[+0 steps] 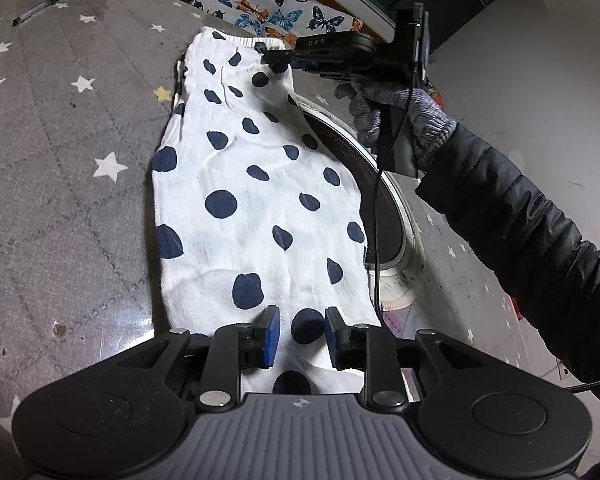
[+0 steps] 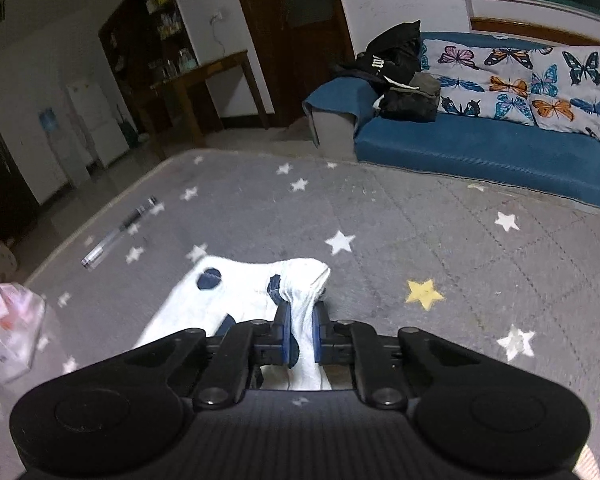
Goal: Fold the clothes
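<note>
A white garment with navy polka dots (image 1: 256, 200) lies lengthwise on the grey star-patterned table cover (image 1: 60, 152). My left gripper (image 1: 302, 334) is open over its near end, with a blue pad on each side of the cloth. My right gripper (image 1: 274, 60) is at the garment's far elastic waistband, held by a gloved hand. In the right wrist view the right gripper (image 2: 301, 334) is shut on a bunched fold of the garment (image 2: 300, 280) and holds it slightly raised.
A round dark plate with a metal rim (image 1: 384, 208) lies partly under the garment's right side. A pen (image 1: 42, 6) (image 2: 118, 232) lies at the far left. A pink-white packet (image 2: 8, 332) sits at the left edge. A blue sofa (image 2: 480, 152) stands behind.
</note>
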Demonstrator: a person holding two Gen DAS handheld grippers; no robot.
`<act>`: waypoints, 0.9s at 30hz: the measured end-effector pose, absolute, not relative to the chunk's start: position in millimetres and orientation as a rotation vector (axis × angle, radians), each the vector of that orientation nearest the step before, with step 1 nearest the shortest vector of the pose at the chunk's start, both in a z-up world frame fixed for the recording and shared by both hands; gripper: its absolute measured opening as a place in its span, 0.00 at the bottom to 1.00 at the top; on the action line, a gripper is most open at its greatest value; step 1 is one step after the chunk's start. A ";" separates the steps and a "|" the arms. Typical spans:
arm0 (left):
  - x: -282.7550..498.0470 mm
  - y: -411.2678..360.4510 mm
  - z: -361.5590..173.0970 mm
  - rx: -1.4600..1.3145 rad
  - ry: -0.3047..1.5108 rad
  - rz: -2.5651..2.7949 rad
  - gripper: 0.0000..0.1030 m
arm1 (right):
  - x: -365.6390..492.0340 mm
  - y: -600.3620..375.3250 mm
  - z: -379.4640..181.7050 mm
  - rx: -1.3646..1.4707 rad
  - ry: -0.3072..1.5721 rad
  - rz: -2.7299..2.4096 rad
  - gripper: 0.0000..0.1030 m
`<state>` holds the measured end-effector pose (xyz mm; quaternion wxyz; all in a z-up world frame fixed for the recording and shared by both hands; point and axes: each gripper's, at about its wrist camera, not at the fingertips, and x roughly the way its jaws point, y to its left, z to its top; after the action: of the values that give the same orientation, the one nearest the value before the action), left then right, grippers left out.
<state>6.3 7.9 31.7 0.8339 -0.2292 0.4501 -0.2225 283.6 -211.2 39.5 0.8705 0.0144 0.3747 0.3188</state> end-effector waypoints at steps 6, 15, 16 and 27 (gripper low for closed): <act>2.0 9.8 33.4 -0.487 0.946 -0.456 0.29 | 266.8 -214.9 58.5 0.022 0.730 0.688 0.08; -9.5 16.1 40.7 -0.493 0.911 -0.410 0.42 | 219.5 -224.2 93.8 0.025 0.666 0.780 0.07; -11.5 17.6 41.5 -0.495 0.905 -0.401 0.43 | 211.7 -225.8 97.9 0.024 0.658 0.795 0.07; -46.2 44.7 45.1 -0.500 0.846 -0.255 0.63 | 107.2 -245.7 120.2 0.040 0.656 0.960 0.07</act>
<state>-46.2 44.7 45.1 0.8739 -0.2393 0.4052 -0.1219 107.2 -245.7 120.2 0.8355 0.0190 0.3098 0.4535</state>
